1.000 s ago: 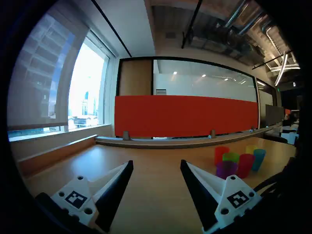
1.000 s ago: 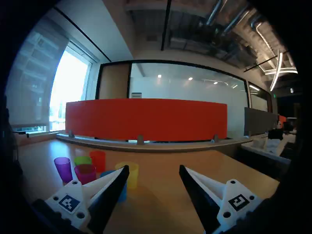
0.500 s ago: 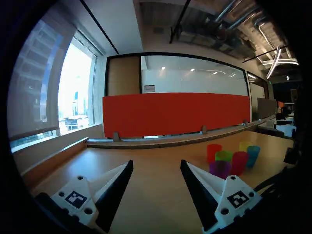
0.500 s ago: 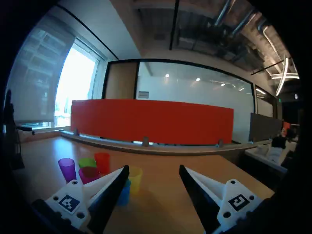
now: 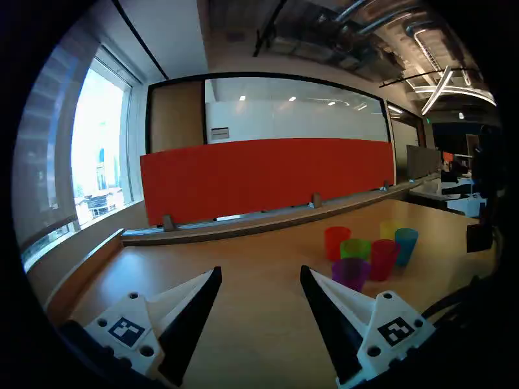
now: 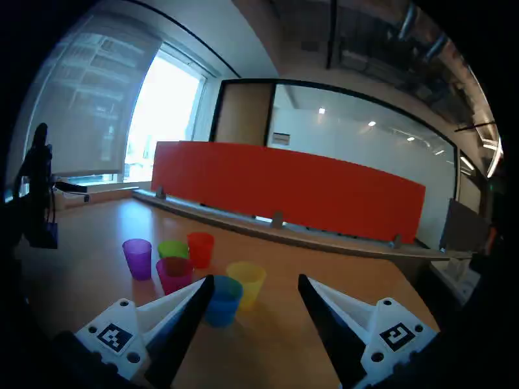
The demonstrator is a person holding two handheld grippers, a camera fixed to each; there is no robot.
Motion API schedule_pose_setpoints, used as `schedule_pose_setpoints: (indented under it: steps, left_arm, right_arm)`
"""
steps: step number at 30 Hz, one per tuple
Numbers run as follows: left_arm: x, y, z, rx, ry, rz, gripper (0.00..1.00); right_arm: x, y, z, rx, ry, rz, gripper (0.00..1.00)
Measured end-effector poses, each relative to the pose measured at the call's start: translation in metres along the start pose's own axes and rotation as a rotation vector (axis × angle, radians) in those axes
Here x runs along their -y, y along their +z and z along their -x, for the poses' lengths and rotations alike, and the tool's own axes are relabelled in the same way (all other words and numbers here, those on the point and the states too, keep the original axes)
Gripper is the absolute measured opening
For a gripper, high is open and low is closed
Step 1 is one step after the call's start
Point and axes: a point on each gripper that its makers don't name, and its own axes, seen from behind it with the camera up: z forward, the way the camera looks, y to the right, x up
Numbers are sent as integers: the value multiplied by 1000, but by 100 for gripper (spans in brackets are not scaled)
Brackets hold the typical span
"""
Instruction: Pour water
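Over the last second I have swung both tongs toward the cups [image 5: 383, 259] and tipped the right pair down. The cluster has slid in from the edge of each view and sits nearer. I take that as the approach, with nothing gripped yet.

My left tongs [image 5: 260, 271] gape wide and hold nothing. My right tongs [image 6: 255, 279] are just as wide and just as empty.

In the left gripper view the cups stand on the table [image 5: 259, 249] at about four o'clock, beyond my right finger. In the right gripper view they lie at about seven o'clock, with the blue cup [image 6: 224, 299] just past my left fingertip.

I count six cups, one of each colour: blue, purple cup [image 6: 137, 258], green cup [image 6: 172, 249], red cup [image 6: 200, 249], pink cup [image 6: 174, 274] and yellow cup [image 6: 246, 283]. There are two tongs, and one red screen [image 6: 292, 194] at twelve o'clock behind the table. I cannot tell which cup holds the water (from here the insides are too small to read).
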Motion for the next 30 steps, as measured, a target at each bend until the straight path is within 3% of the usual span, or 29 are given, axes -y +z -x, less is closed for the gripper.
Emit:
schedule_pose_setpoints:
  steps: [8,15,24,30]
  left_arm:
    - [-19,9,-3,39,65,108,89]
    - [-36,20,1,94,66,202,89]
    - [-44,35,-2,133,84,278,89]
    - [-60,48,0,163,100,362,89]
  right_arm:
    - [8,2,6,72,-14,-95,100]
    - [20,3,12,117,-50,-166,100]
    - [20,5,20,157,-65,-200,100]
    - [22,7,25,184,-85,-221,100]
